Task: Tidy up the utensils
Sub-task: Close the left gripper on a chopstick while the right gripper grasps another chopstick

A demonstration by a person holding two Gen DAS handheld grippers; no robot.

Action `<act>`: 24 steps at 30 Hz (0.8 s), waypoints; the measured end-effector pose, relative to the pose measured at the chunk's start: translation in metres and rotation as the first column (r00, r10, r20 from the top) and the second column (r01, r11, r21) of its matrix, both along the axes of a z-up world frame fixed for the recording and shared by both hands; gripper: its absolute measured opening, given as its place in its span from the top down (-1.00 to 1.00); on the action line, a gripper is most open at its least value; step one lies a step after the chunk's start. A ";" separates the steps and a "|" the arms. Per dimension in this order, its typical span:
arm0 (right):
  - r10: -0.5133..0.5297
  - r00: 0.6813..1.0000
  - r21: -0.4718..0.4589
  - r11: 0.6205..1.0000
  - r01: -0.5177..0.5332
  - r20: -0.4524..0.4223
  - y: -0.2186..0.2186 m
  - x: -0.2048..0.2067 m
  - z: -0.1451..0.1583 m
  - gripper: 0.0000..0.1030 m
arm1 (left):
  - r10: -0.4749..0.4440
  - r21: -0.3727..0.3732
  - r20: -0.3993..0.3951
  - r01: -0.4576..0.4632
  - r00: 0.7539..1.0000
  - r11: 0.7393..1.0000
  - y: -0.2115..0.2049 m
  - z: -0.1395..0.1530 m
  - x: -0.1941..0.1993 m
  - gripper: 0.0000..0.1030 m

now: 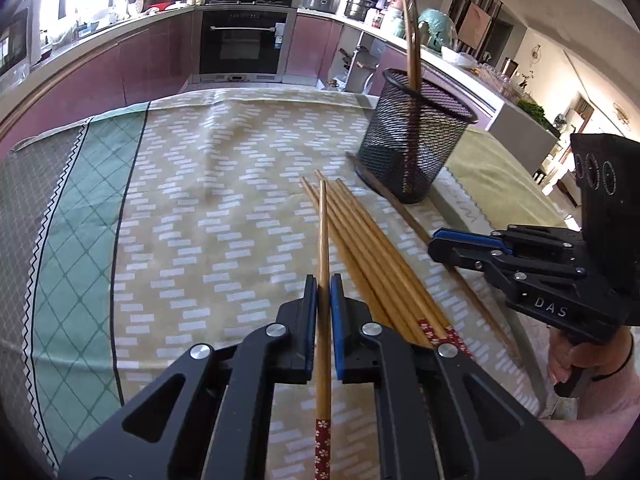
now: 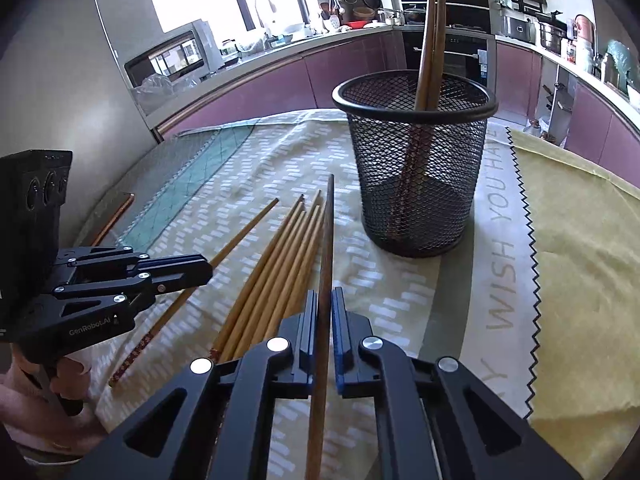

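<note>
Here the left gripper (image 1: pixel 324 292) pinches one light bamboo chopstick with a red flowered end (image 1: pixel 323 248), while the right gripper (image 2: pixel 325 308) pinches a dark brown wooden chopstick (image 2: pixel 326 248). The loose bundle of light chopsticks (image 2: pixel 276 264) lies on the patterned tablecloth (image 1: pixel 192 208) between them. Apparently two dark chopsticks (image 2: pixel 430 40) stand in the black mesh cup (image 2: pixel 416 168).

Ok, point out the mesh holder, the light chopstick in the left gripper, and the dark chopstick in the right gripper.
mesh holder (image 2: pixel 416 200), right wrist view, front of mesh wall.
light chopstick (image 1: pixel 324 236), left wrist view, shaft ahead of the fingers.
dark chopstick (image 2: pixel 327 240), right wrist view, shaft ahead of the fingers.
</note>
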State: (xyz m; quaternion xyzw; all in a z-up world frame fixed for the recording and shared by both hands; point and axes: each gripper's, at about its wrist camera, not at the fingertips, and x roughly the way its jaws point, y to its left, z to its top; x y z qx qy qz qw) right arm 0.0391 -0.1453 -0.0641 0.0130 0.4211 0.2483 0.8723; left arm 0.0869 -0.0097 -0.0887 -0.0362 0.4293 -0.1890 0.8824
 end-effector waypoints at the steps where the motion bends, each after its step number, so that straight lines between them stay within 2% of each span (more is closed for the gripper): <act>1: 0.007 1.000 0.005 1.000 -0.007 0.001 0.001 -0.001 0.001 0.88 | -0.007 -0.004 0.004 0.007 1.000 1.000 -0.001 0.001 -0.002 0.85; 5: 0.047 0.999 0.039 0.998 -0.047 -0.007 0.005 -0.004 0.002 0.88 | -0.026 0.003 0.002 0.026 1.000 1.000 -0.007 0.000 -0.002 0.85; 12: 0.068 0.997 0.001 0.998 -0.068 -0.036 0.014 0.000 -0.008 0.88 | -0.043 0.039 -0.028 0.044 0.999 0.998 -0.012 -0.011 0.004 0.85; 20: 0.066 0.997 -0.031 0.997 -0.067 -0.041 0.015 0.010 -0.010 0.78 | -0.060 0.060 -0.042 0.062 0.997 0.996 -0.015 -0.014 0.012 0.82; 24: 0.062 0.996 0.009 0.998 -0.062 -0.067 0.010 0.015 -0.015 0.88 | -0.050 0.061 -0.041 0.052 0.998 0.997 -0.016 -0.013 0.013 0.85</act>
